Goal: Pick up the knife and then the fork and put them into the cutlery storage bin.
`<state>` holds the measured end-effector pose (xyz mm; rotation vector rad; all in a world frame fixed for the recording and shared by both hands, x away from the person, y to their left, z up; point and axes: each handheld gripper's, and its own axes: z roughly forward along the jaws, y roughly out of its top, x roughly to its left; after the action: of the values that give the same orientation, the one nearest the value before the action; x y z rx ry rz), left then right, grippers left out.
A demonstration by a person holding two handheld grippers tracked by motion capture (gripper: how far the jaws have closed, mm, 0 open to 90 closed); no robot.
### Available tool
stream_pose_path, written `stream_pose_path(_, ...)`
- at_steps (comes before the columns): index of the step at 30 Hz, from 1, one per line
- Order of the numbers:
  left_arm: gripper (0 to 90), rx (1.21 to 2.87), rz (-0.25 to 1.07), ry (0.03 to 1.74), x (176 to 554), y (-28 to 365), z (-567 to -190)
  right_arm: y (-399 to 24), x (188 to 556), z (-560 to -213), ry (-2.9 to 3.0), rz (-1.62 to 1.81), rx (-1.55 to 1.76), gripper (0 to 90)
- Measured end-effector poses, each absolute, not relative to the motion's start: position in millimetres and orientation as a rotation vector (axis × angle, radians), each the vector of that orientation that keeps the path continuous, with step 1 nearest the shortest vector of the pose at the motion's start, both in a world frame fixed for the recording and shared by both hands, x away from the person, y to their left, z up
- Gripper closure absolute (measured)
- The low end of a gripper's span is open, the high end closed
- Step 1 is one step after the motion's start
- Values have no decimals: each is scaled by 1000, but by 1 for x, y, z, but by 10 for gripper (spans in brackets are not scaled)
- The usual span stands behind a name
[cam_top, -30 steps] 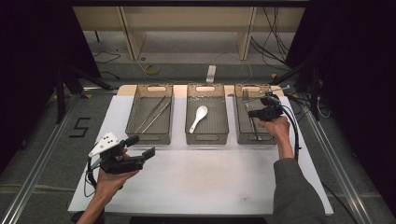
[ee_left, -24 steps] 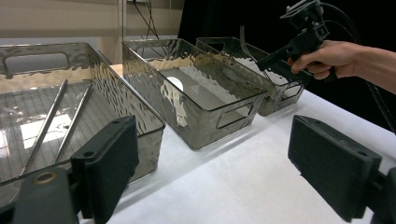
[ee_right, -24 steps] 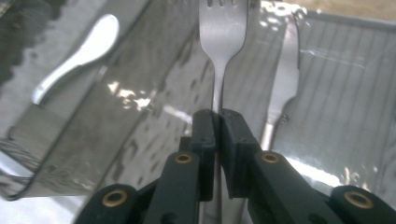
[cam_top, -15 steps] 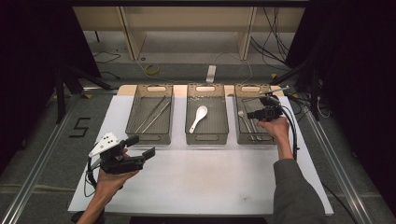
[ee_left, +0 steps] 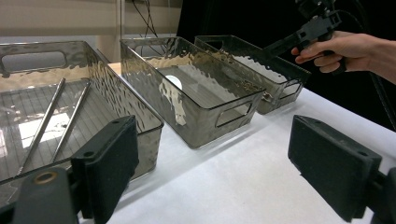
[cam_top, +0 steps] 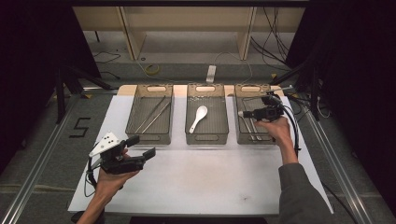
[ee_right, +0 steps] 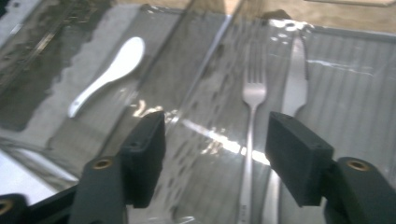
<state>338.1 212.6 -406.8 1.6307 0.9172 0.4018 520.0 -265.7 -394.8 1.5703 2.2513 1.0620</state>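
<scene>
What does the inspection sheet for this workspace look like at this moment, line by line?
Surface: white table cover, bare in front of the bins.
Job's things: fork and knife lie side by side in the right bin, below the right hand-held gripper.
Clutter: white spoon in the middle bin; two metal chopsticks in the left bin.
Grippers: right hand-held gripper open, jaws just been opening, nothing between them; left hand-held gripper open, empty, over the white cover.
Cables: a black cable trails from the right hand-held gripper.
Surroundings: wooden shelf frame behind; floor mark "5" at left.
</scene>
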Motion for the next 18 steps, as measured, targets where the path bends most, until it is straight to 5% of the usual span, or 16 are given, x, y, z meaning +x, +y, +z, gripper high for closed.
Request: stream_pose_path(18, 155, 1654, 378, 915, 339, 210, -408, -243, 472, -382, 2218, 1200, 1388, 265)
